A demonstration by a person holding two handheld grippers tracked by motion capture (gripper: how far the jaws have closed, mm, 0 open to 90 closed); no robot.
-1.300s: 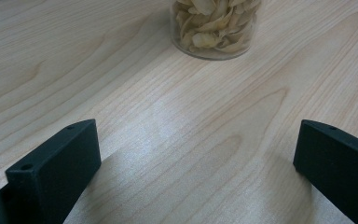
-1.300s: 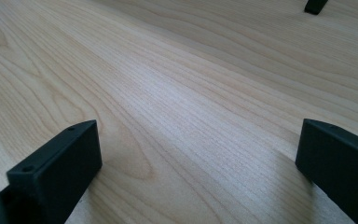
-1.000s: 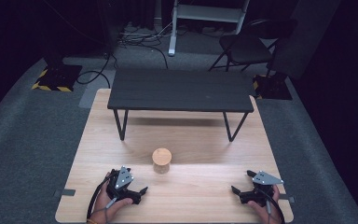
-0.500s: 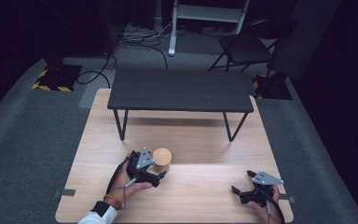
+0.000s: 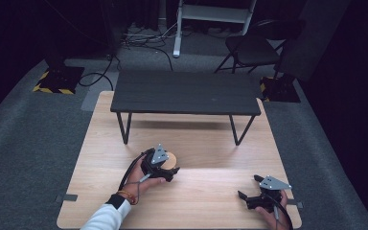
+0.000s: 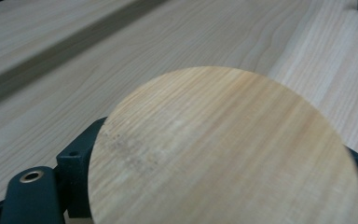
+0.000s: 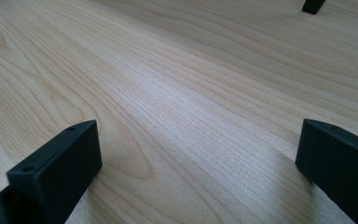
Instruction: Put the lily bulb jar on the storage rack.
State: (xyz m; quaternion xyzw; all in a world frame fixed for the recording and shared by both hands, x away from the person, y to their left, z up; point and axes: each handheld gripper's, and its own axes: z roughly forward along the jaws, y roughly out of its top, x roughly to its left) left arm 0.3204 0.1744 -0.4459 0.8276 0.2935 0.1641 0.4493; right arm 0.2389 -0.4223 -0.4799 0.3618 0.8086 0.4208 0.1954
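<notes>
No writing is legible. At the centre of the high view, the left gripper [image 5: 165, 168] has advanced onto the short round pale wooden cylinder [image 5: 169, 160], jaws flanking it; grip uncertain. The right gripper [image 5: 250, 188] stays wide open and empty at lower right on the light wooden tabletop [image 5: 206, 201], bare boards between them.

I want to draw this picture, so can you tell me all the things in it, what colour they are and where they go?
Wooden cylinder: one, light tan, middle of the table, between the left gripper's jaws.
Table: one, pale wood.
Small bench: one, black, standing on the table's far half.
Chair: one, dark, on the floor behind.
Cables: several, black, on the floor behind.
Left gripper: one, black.
Right gripper: one, black, open, near-right table corner.
</notes>
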